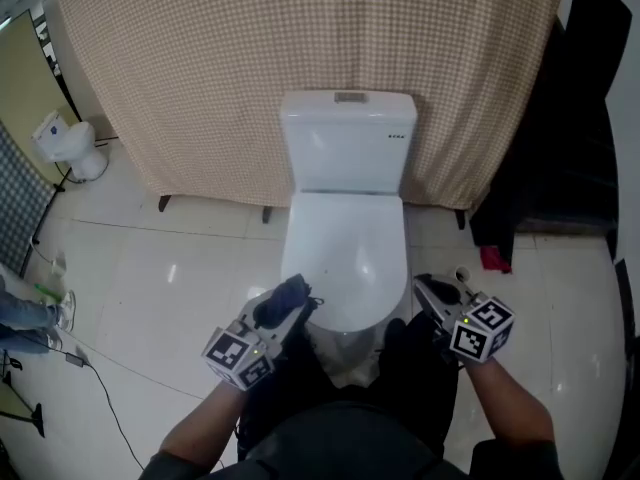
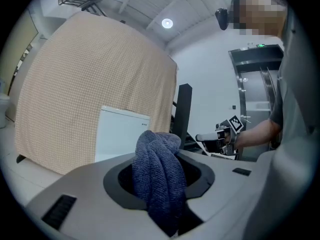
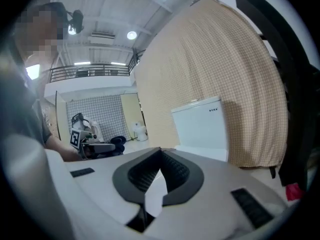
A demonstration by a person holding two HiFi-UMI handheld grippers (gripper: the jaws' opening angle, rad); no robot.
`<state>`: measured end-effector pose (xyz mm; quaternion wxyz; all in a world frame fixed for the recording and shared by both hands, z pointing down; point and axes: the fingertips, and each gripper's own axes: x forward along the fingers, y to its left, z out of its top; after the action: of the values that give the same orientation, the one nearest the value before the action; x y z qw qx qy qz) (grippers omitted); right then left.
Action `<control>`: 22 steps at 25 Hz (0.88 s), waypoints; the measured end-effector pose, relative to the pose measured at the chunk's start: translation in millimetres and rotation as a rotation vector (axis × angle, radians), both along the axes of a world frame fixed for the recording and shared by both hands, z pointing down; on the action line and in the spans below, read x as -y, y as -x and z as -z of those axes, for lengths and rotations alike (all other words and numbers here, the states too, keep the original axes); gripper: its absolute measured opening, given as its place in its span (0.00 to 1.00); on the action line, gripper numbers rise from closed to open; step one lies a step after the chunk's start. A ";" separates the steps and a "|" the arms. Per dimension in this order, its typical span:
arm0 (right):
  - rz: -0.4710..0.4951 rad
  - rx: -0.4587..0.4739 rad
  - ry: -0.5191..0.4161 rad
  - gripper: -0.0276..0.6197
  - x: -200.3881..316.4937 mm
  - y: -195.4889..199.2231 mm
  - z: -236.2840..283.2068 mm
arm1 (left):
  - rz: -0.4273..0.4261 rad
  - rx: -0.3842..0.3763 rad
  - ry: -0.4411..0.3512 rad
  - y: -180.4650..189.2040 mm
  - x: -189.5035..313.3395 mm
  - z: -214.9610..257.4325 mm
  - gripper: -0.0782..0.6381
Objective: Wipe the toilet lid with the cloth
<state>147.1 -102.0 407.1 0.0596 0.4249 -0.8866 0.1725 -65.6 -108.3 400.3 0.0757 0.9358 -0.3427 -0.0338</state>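
Toilet lid (image 1: 345,253) is down, white and glossy. The tank (image 1: 348,143) stands behind it against a beige checked curtain (image 1: 300,58).

Left gripper (image 1: 298,308): the jaws are clamped on the cloth (image 2: 159,171), a dark blue-grey terry bundle. In the left gripper view the cloth fills the gap between the dark pads. A fold bulges above them and the rest hangs down through the throat. In the head view the cloth sits at the front-left edge of the lid, overlapping its rim. I cannot tell whether it actually touches the lid. The gripper points toward the tank.

Right gripper (image 3: 160,156): the jaws are closed tip to tip with nothing between them. Only a narrow slit shows lower down behind the tips, with white surface showing through it. In the head view it hangs off the lid's front-right corner, just beside the bowl and over the tiled floor (image 1: 170,268). Its tips angle in toward the toilet, clear of the lid.

The two grippers flank the front of the bowl, well apart, each visible in the other's camera.

Surroundings: a small white fixture (image 1: 65,146) sits on the floor far left. A red object (image 1: 495,258) lies by the curtain's right foot. A dark cable (image 1: 100,388) trails across the tiles at lower left.
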 end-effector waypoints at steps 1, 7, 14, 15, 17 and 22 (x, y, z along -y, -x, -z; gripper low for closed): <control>0.002 0.004 -0.011 0.05 0.4 0.6 5.3 | 0.011 -0.012 0.006 0.5 0.9 3.7 0.29; -0.018 0.052 -0.059 0.05 4.4 -1.2 35.6 | 0.038 -0.056 0.000 2.7 2.0 30.0 0.29; -0.084 0.126 -0.084 0.05 7.7 -23.9 54.7 | 0.042 -0.091 -0.071 -1.4 -0.5 67.0 0.29; -0.090 0.128 -0.090 0.05 8.2 -25.8 57.3 | 0.045 -0.089 -0.080 -2.7 -0.3 69.9 0.29; -0.094 0.126 -0.097 0.05 8.1 -27.1 60.1 | 0.045 -0.084 -0.093 -5.8 -0.7 73.2 0.29; -0.099 0.127 -0.098 0.05 8.3 -26.1 63.4 | 0.049 -0.073 -0.103 -10.5 -0.7 74.4 0.29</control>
<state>173.1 -110.3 343.7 -0.0263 0.4588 -0.8739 0.1582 -55.1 -107.6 326.0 0.0392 0.9279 -0.3602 -0.0872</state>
